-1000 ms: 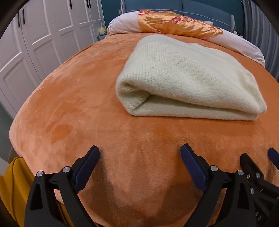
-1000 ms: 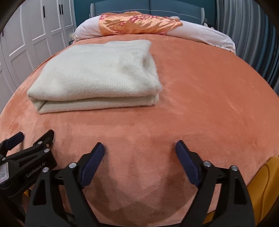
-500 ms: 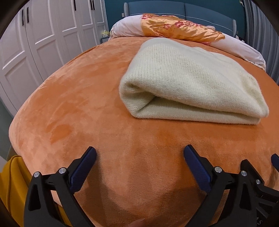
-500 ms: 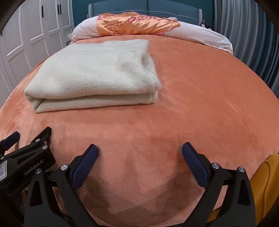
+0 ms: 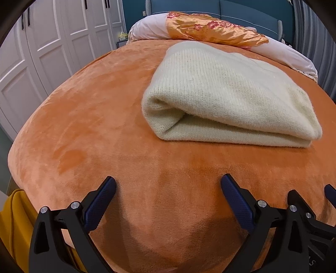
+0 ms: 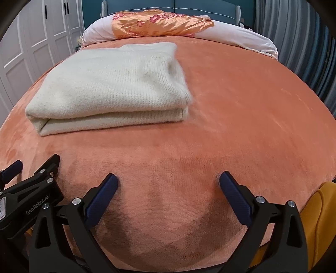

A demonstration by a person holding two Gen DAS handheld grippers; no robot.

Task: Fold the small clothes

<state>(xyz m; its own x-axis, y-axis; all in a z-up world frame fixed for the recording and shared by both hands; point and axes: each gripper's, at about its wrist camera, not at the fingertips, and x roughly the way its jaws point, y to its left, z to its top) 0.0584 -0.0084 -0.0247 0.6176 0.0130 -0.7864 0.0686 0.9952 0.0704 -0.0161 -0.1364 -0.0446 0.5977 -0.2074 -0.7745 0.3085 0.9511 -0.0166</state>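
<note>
White wardrobe doors (image 5: pixel 52 48) are seen at the far left. The left gripper (image 5: pixel 168 187) is held with its jaws spread apart and empty over the near edge of the orange blanket (image 5: pixel 94 117). The folded cream sweater (image 5: pixel 226 96) is laid flat on the blanket ahead, apart from both grippers. The right gripper (image 6: pixel 168 178) is likewise held wide apart, nothing between its pads. A pillow (image 6: pixel 235 35) is seen beyond.

Cream knit sweater (image 5: pixel 229 100) on orange plush blanket (image 5: pixel 94 117). Pale pink pillow (image 6: pixel 241 35) under shiny orange cloth (image 6: pixel 161 23) with red flowers. White wardrobe (image 5: pixel 52 42), teal headboard (image 5: pixel 241 8), black grippers with navy pads (image 6: pixel 103 201).
</note>
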